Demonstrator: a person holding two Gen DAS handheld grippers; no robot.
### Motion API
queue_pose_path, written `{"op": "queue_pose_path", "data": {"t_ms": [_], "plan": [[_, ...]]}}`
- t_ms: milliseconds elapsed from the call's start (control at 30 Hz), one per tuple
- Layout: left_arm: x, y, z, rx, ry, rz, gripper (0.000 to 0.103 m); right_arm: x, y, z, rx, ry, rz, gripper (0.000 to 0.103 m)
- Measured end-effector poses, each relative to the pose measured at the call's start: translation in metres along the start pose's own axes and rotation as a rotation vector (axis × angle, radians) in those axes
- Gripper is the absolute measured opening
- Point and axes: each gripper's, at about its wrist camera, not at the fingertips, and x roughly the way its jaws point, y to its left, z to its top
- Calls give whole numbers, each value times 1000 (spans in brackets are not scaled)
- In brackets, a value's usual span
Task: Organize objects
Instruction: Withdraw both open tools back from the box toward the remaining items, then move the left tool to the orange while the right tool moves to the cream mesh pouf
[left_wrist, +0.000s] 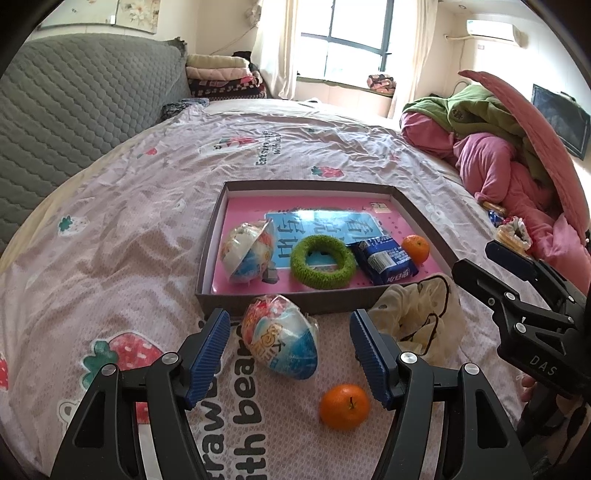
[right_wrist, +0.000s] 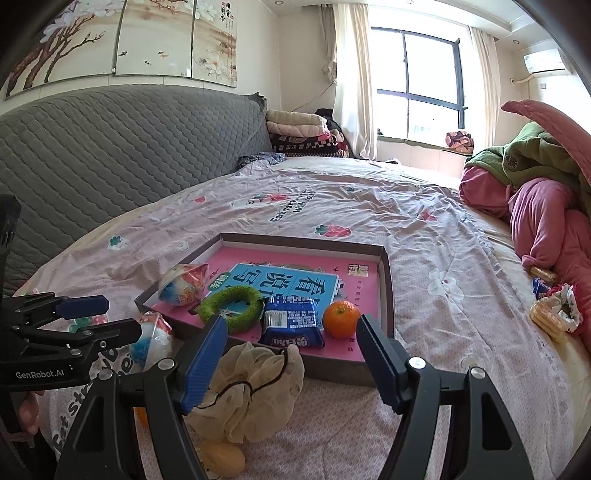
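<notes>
A shallow brown box lies on the bed and holds a wrapped toy egg, a green ring, a blue snack packet and an orange. In front of the box lie a second wrapped egg, an orange and a cream scrunchie. My left gripper is open, its fingers either side of the second egg. My right gripper is open above the scrunchie.
The bed sheet is pink with strawberry prints. A grey padded headboard is at the left. Pink and green bedding is heaped at the right, with a frilly scrunchie and snacks beside it. A yellowish object lies under my right gripper.
</notes>
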Motion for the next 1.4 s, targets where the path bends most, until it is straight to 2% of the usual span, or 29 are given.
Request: {"op": "queue_pose_path", "data": {"t_ms": [1400], "plan": [[-5, -14, -37, 51, 68, -15, 69, -4, 5, -18, 13, 50, -4, 72]]}}
